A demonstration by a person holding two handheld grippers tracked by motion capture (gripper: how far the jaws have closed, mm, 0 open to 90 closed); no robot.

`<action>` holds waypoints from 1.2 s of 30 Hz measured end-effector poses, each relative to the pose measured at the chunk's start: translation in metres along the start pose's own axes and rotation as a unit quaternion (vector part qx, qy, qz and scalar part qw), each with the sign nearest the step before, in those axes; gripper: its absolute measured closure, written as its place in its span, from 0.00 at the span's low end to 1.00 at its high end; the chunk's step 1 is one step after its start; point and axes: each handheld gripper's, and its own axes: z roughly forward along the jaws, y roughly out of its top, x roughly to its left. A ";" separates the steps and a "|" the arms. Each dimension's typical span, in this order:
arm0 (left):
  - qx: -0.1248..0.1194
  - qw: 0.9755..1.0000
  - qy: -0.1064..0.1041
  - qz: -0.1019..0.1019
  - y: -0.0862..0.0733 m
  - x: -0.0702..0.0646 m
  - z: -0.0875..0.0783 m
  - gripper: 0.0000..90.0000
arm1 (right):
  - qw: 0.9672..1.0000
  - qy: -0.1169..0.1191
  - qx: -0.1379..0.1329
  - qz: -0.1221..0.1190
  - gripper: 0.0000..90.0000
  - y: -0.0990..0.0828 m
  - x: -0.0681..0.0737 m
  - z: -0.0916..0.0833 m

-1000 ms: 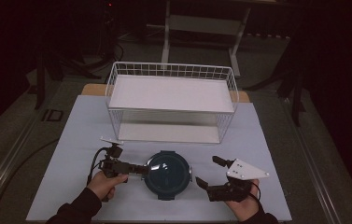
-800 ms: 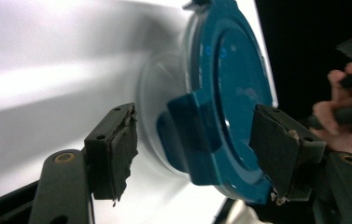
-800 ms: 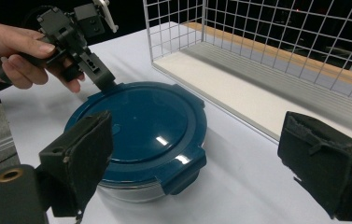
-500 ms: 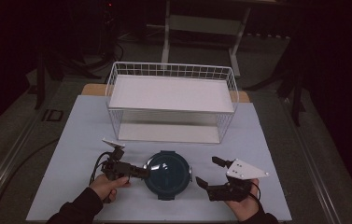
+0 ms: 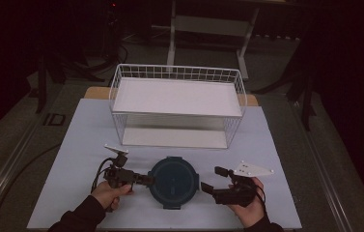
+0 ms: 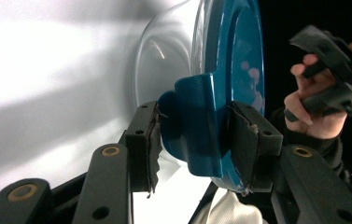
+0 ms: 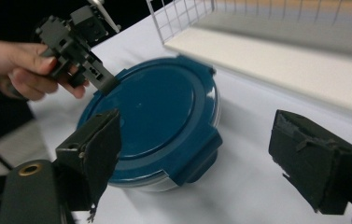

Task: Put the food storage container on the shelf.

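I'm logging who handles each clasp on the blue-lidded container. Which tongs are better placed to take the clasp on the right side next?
The right tongs: open, beside the lid's near clasp. The left tongs are clamped on the opposite clasp.

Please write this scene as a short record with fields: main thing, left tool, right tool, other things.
main thing: round clear container with blue lid, on the white table
left tool: shut on a lid tab after closing just now
right tool: open, beside the container, not touching, closing slightly just now
other things: white wire basket behind the container
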 end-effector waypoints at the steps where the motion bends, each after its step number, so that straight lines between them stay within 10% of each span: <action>1: 0.001 1.000 0.003 0.008 -0.001 -0.001 0.000 0.62 | 1.000 0.006 0.005 0.018 0.20 -0.001 -0.003 0.002; 6: -0.012 1.000 0.002 0.020 -0.007 -0.004 -0.002 0.63 | 0.991 0.048 0.029 0.120 0.27 -0.007 -0.020 0.012; 11: -0.012 0.999 0.005 0.046 -0.012 -0.007 -0.003 0.63 | 0.980 0.083 0.056 0.174 0.37 -0.015 -0.028 0.021; 28: -0.016 0.997 0.011 0.077 -0.020 -0.015 -0.005 0.65 | 0.957 0.144 0.099 0.231 0.60 -0.026 -0.029 0.040; 36: -0.016 0.996 0.023 0.085 -0.021 -0.020 -0.004 0.64 | 0.953 0.139 0.099 0.252 0.61 -0.029 -0.029 0.040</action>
